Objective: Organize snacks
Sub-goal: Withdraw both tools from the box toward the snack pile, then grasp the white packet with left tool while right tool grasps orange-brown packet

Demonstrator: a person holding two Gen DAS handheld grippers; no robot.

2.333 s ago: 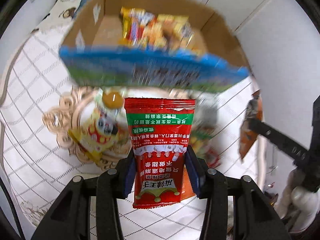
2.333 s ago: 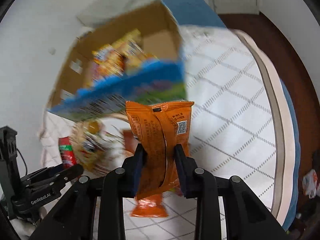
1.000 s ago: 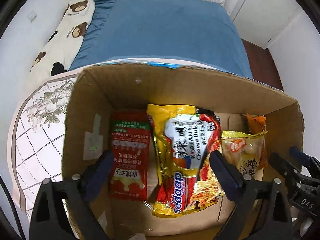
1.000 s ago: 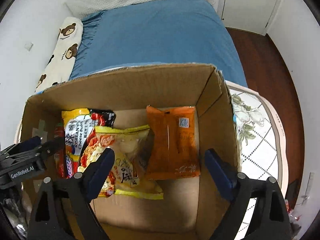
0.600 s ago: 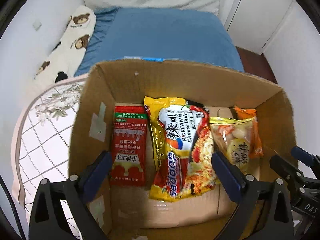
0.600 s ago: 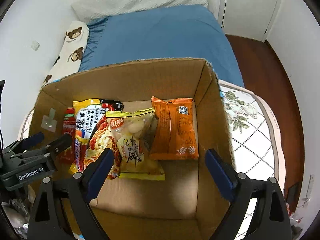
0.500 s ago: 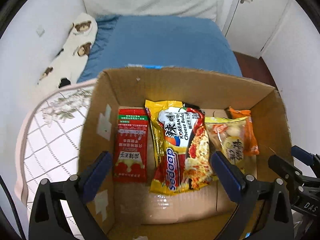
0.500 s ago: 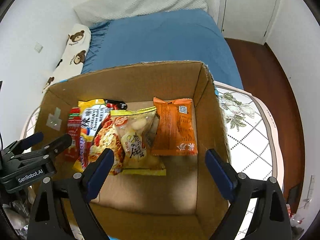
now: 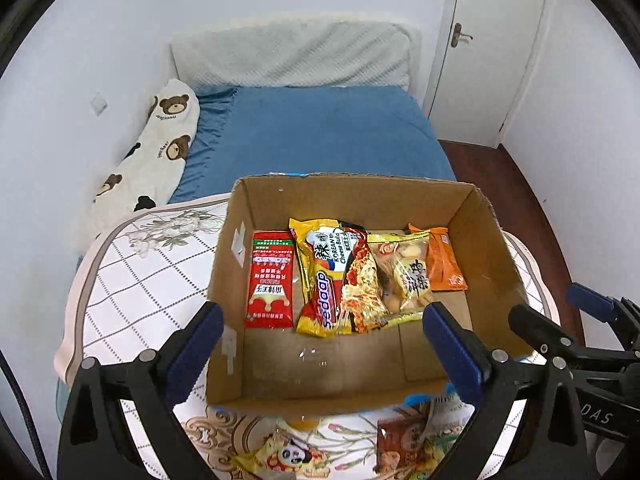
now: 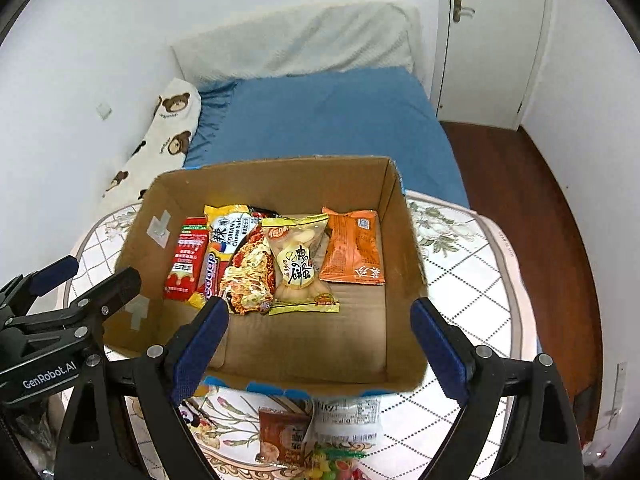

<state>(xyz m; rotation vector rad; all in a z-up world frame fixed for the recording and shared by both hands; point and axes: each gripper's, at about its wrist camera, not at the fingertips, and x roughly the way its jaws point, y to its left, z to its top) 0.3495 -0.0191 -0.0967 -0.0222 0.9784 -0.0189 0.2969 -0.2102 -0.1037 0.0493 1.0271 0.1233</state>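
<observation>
Snacks sit in a row on the floor of the cardboard box [image 9: 472, 216], toward its far wall: red sachet [image 9: 270, 280] nearest the left wall, then the yellow noodle pack [image 9: 336, 280], the clear yellow-edged bag [image 9: 404, 276] overlapping it, and the orange packet [image 9: 442, 264] closest to the right wall. We see both grippers empty. Left gripper [image 9: 320, 340] has its jaws spread wide, blue pads apart over the near half of the box, nothing between them and no contact with any pack. Right gripper [image 10: 320, 334] is likewise spread wide above the box's near edge, pads clear of the cardboard and of the snacks. From the right wrist view the left gripper shows just outside the box's left wall; from the left wrist view the right gripper shows just outside the right wall. More packets [image 10: 316, 432] lie on the patterned cloth [image 10: 472, 280] in front of the box's near wall, partly hidden by it. Box stands on that cloth, with the blue bed [image 9: 320, 136] behind its far wall.
</observation>
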